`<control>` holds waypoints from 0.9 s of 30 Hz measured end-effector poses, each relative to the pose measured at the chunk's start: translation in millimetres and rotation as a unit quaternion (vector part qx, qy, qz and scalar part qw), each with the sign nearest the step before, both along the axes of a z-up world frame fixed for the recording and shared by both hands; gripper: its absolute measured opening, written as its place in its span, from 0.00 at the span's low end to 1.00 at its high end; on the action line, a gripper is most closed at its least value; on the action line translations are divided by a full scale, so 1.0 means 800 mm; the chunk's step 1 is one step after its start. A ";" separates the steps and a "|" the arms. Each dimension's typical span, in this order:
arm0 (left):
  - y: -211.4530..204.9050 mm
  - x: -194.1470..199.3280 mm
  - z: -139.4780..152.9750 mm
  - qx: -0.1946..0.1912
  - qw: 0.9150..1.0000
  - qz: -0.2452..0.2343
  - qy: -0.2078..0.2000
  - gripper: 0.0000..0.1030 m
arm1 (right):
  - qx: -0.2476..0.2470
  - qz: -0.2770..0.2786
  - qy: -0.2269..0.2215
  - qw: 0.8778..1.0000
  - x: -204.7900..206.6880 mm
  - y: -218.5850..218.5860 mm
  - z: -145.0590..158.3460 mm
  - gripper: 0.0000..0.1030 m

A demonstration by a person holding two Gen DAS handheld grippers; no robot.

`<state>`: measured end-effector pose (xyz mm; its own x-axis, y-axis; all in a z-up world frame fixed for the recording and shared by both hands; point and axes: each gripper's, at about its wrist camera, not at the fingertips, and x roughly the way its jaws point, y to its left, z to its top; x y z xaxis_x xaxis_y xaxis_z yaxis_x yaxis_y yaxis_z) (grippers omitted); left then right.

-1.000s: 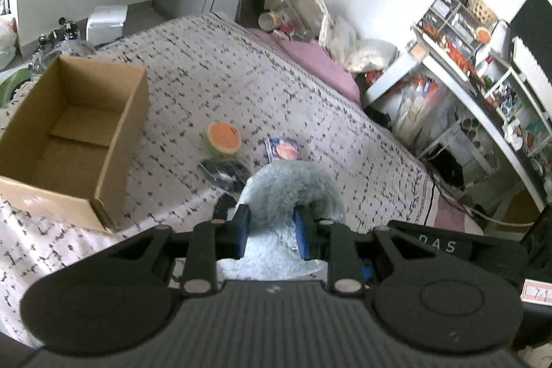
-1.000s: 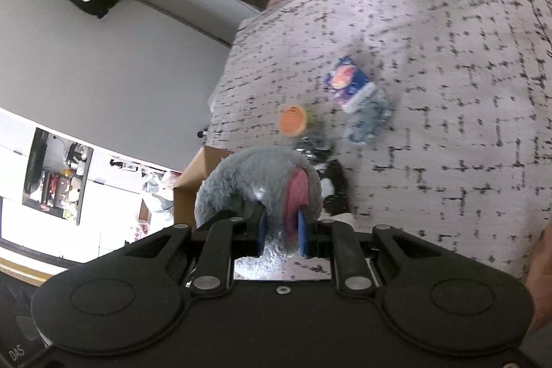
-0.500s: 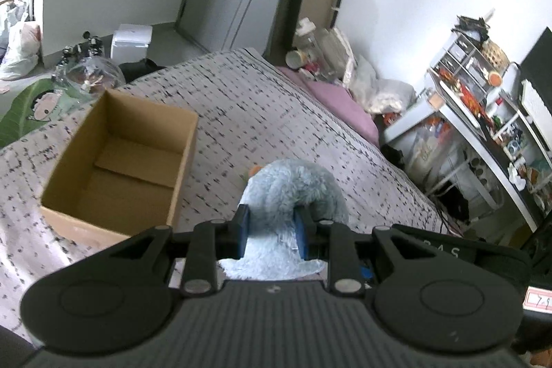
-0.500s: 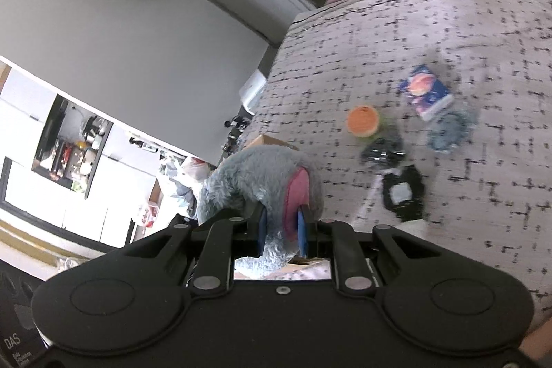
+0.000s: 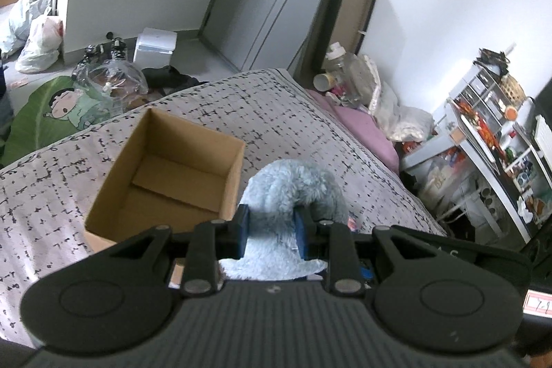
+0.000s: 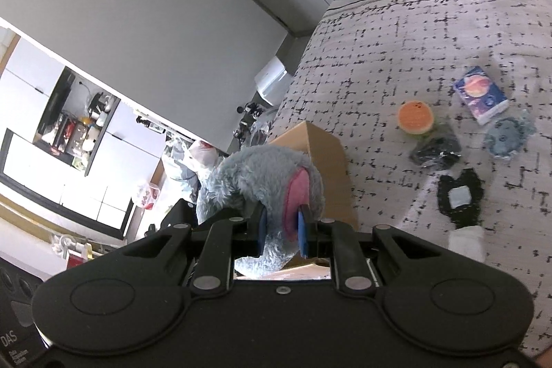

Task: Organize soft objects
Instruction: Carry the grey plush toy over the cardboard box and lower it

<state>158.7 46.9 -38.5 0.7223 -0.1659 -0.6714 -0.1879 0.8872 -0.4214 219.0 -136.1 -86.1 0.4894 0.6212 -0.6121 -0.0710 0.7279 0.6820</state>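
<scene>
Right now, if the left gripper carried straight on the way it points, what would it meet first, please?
The left gripper, shut on the grey plush toy, points just past the cardboard box. It would probably meet the patterned bedspread first, though depth is unclear.

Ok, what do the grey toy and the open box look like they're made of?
Grey toy: plush, looks like synthetic fur; shaggy fuzzy pile, pink patch in the right wrist view. Open box: plain brown corrugated cardboard, matte, with folded bottom flaps showing inside.
</scene>
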 end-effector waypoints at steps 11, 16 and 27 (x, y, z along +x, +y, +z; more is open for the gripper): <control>0.066 0.008 -0.019 -0.014 0.999 0.029 0.017 0.25 | -0.010 0.028 0.013 0.999 0.017 0.066 -0.014 0.18; 0.095 0.014 -0.038 -0.025 0.998 0.045 0.030 0.25 | -0.021 0.041 0.024 0.999 0.028 0.097 -0.027 0.18; 0.134 0.033 -0.089 -0.049 0.994 0.060 0.071 0.25 | -0.051 0.050 0.059 0.996 0.046 0.136 -0.068 0.18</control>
<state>185.3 154.3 -109.8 0.6404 -0.1528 -0.7527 -0.3543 0.8107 -0.4660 256.2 -27.1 -140.2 0.3494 0.5946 -0.7242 -0.0715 0.7875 0.6121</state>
